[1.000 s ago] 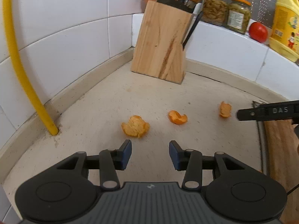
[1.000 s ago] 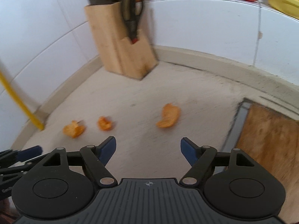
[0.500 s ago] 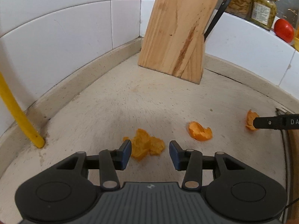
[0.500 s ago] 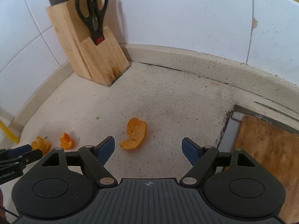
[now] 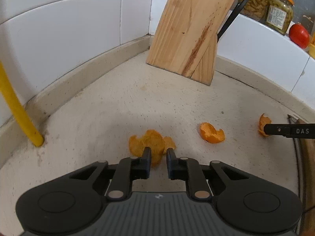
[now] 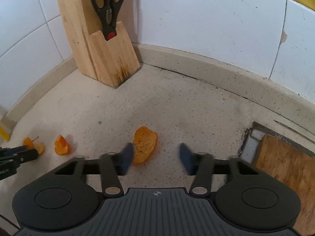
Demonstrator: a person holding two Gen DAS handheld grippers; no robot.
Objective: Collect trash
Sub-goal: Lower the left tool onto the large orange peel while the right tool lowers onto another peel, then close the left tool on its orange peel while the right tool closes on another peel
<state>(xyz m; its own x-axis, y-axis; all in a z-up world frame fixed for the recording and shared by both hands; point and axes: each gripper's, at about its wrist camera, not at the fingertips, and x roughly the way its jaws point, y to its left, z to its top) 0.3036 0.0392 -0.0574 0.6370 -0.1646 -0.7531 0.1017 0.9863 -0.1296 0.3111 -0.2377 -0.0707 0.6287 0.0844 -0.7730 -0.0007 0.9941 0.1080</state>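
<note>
Three orange peels lie on the speckled counter. My left gripper (image 5: 158,156) is down at the largest, leftmost peel (image 5: 149,144); its jaws are closing and the pads press on the peel's near part. A curled middle peel (image 5: 211,134) lies loose to its right. My right gripper (image 6: 156,156) straddles the rightmost peel (image 6: 145,146). Its jaws are closing and blurred: the left finger touches the peel while the right finger (image 6: 187,157) stands apart from it. In the right wrist view the middle peel (image 6: 62,146) and the left gripper's fingers (image 6: 19,154) show at the left.
A wooden knife block (image 5: 189,35) stands in the tiled corner, with black scissors (image 6: 108,5) in its slot. A yellow pipe (image 5: 15,108) rises at the far left. Jars (image 5: 279,12) and a tomato (image 5: 299,35) sit on the ledge. A wooden board (image 6: 285,175) lies at right.
Both grippers came down and forward onto the peels. The left jaws narrowed onto the largest peel. The right jaws narrowed from wide around the rightmost peel.
</note>
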